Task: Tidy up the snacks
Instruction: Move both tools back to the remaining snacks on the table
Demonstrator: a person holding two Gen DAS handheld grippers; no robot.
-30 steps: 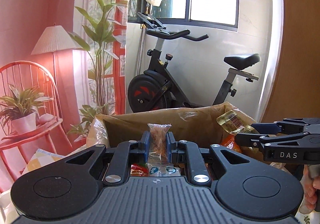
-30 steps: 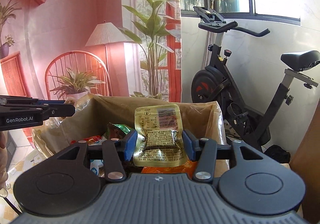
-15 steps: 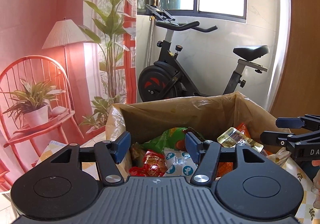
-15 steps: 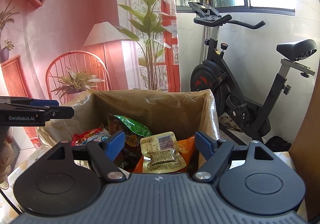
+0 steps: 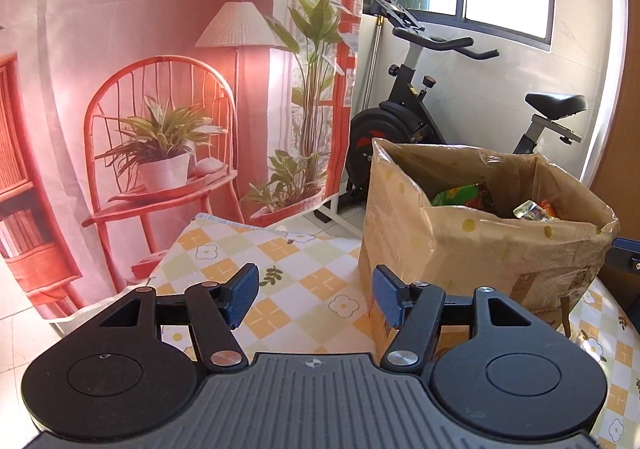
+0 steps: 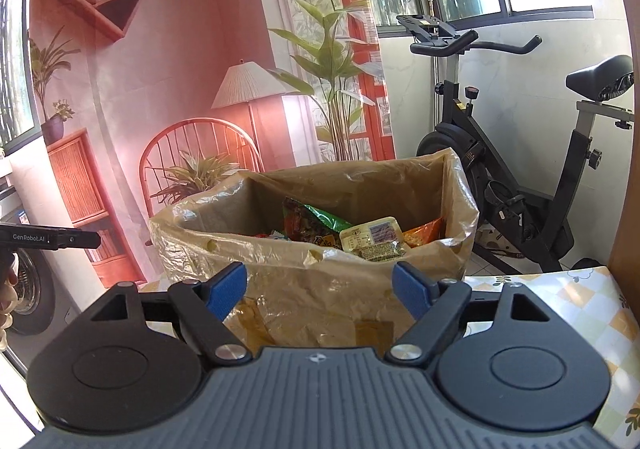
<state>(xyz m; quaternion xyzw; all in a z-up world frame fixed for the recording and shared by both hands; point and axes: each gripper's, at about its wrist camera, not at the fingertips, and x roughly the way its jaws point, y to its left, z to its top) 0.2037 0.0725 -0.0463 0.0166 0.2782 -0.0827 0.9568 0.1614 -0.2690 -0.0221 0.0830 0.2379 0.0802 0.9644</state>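
Note:
A cardboard box lined with brown plastic (image 5: 472,249) (image 6: 320,289) stands on the checked tablecloth. It holds several snack packets: a green packet (image 6: 316,217) (image 5: 460,195), a pale yellow packet (image 6: 374,235) (image 5: 530,209) and an orange one (image 6: 424,229). My left gripper (image 5: 316,295) is open and empty, low over the cloth to the left of the box. My right gripper (image 6: 320,289) is open and empty, in front of the box and below its rim. The left gripper's side (image 6: 48,237) shows at the left edge of the right wrist view.
The table carries a yellow and white checked cloth with flowers (image 5: 280,269) (image 6: 580,301). An exercise bike (image 5: 420,101) (image 6: 520,177) stands behind the table. A printed backdrop with a red chair (image 5: 160,137) hangs at the left. A wooden panel (image 5: 624,129) is at the right.
Both grippers have opened and let their packets drop into the box. Both have pulled back and down from above the box; the left has swung to the left.

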